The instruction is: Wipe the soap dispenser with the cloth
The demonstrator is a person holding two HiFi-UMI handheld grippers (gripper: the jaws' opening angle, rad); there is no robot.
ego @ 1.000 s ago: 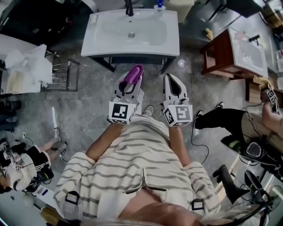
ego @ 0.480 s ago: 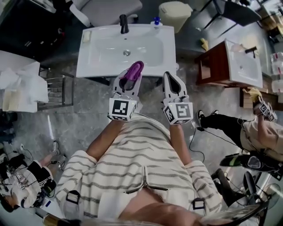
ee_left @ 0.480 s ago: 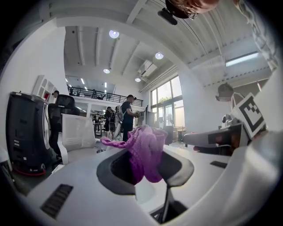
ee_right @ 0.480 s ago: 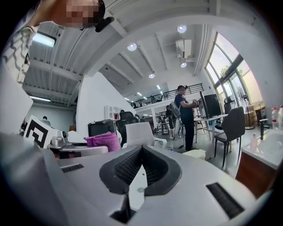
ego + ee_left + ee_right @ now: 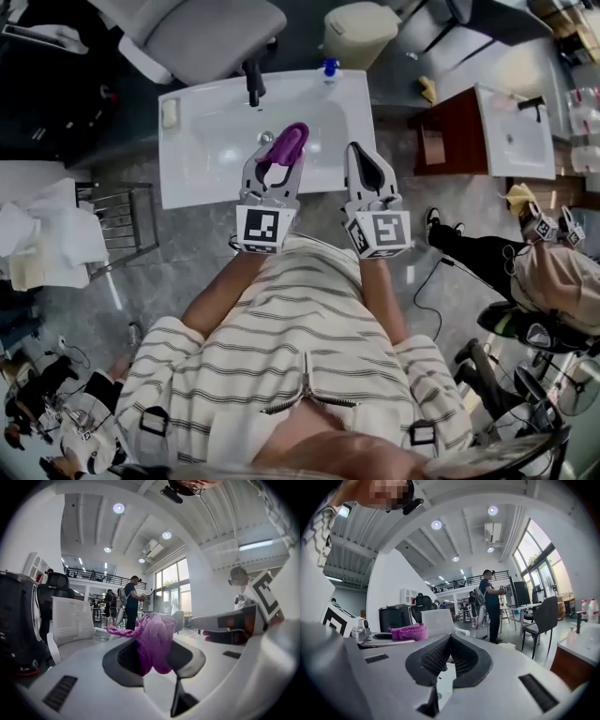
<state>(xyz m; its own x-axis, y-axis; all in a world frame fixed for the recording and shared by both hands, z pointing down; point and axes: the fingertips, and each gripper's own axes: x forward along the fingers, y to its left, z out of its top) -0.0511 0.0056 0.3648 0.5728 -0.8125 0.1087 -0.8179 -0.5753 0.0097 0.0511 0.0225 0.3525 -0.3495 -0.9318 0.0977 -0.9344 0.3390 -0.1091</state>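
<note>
And the left claw (image 5: 278,161) is clenched on the purple cloth (image 5: 284,142), the right claw (image 5: 361,159) clamped shut, empty, both above the white washbasin counter (image 5: 192,150). The soap dispenser (image 5: 329,68) stands ahead of the right claw at the back rim, near the black faucet (image 5: 251,82). Beyond: grey office chair (image 5: 211,28), beige bin (image 5: 361,26), grey floor (image 5: 202,234).

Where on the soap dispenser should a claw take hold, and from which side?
Probably around its body, below the blue pump head, coming from the front across the basin. The soap dispenser stands upright on the back rim of the sink, right of the tap. The right claw is empty; the left claw holds the cloth.
</note>
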